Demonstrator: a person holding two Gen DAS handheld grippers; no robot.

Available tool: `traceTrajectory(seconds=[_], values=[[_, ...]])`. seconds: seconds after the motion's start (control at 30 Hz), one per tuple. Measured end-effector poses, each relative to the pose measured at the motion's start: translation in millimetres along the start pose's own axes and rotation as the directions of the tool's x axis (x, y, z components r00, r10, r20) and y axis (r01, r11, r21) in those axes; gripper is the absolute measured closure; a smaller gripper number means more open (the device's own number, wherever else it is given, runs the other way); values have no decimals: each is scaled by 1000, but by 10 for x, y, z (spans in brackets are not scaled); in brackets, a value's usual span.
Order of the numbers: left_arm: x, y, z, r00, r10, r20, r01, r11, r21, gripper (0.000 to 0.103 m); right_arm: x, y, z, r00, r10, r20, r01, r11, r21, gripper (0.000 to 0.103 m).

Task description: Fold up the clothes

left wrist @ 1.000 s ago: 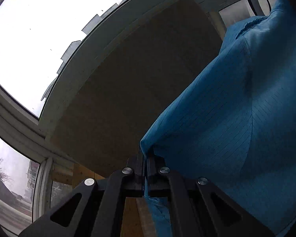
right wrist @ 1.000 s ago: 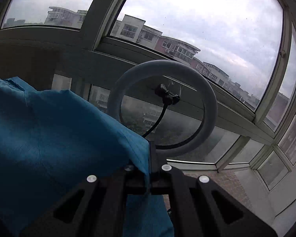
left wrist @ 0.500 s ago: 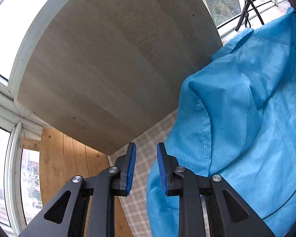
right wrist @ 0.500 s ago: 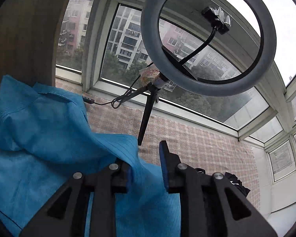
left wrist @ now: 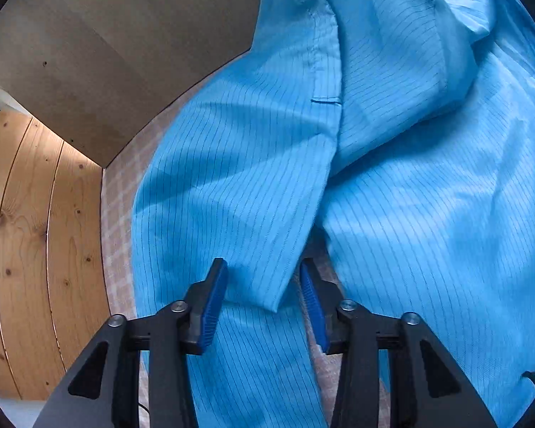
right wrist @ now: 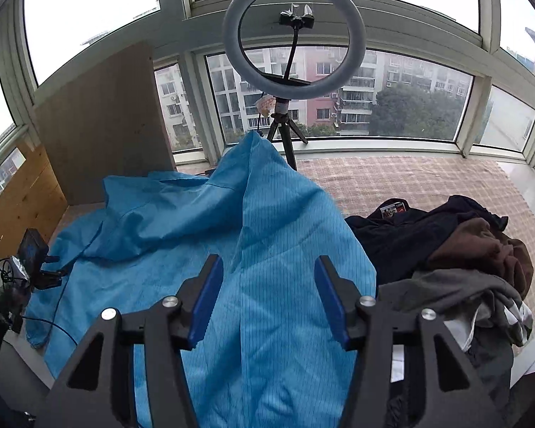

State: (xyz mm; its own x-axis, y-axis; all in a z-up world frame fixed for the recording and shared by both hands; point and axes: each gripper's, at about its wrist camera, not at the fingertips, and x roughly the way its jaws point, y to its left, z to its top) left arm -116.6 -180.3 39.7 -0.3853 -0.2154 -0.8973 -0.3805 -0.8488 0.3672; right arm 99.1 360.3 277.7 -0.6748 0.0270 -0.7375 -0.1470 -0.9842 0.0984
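Observation:
A large blue pinstriped garment point(right wrist: 182, 235) lies crumpled on the checked cloth surface point(right wrist: 403, 178); one part still billows up in a peak. In the left wrist view the same garment point(left wrist: 392, 178) fills most of the frame. My left gripper point(left wrist: 264, 296) is open just above it, with a loose fold lying between the blue pads but not pinched. My right gripper point(right wrist: 267, 292) is open wide above the garment's near part and holds nothing.
A pile of dark, brown and grey clothes point(right wrist: 456, 249) lies to the right. A ring light on a tripod point(right wrist: 292, 46) stands at the back before the windows. A wooden board point(right wrist: 103, 125) and pine panels point(left wrist: 35, 249) stand at the left. A small black device with cables point(right wrist: 32, 253) sits left.
Both grippers were shut on the blue garment held up high; they opened and let it go. The garment has dropped onto the surface, and both cameras have tilted downward.

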Motion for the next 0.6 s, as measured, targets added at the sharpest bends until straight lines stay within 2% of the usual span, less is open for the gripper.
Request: traceTrajectory(seconds=[0.03,0.1,0.13,0.2,0.23,0.3,0.37,0.47,0.53,0.6], values=[[44,82,23,1000,4,-4,-4,1000,-27,101,-49,-14,-78,1000,-16,-4,16,1000,9,51],[28,350,96,999,39,19,-38,995,-94,101,-146,-42,-234,999,-48,-13,49,999,25,51],[6,531,133,996,91,23,-87,987,-136,99,-159,-55,-290,998,-64,-19,65,997,29,51],[-26,959,211,976,219,-4,-213,948,-235,91,-183,-80,-404,995,-96,-30,97,995,35,51],[-62,1160,230,969,246,-13,-240,929,-280,86,-167,-71,-460,994,-98,-45,100,994,33,51],[-212,1483,199,976,218,1,-203,914,-350,84,-126,-17,-582,992,-105,-74,107,994,26,51],[-465,1610,99,980,192,59,-157,916,-368,81,-36,99,-728,989,-95,-115,98,995,16,51],[-861,1538,-127,978,145,147,-90,939,-331,76,216,397,-1036,973,-103,-207,93,994,-56,49],[-1022,1417,-284,971,132,200,-75,960,-269,70,437,570,-1250,957,-114,-266,92,991,-96,49],[-1118,1306,-445,971,116,207,-65,970,-236,68,686,723,-1462,935,-124,-332,82,987,-136,49]])
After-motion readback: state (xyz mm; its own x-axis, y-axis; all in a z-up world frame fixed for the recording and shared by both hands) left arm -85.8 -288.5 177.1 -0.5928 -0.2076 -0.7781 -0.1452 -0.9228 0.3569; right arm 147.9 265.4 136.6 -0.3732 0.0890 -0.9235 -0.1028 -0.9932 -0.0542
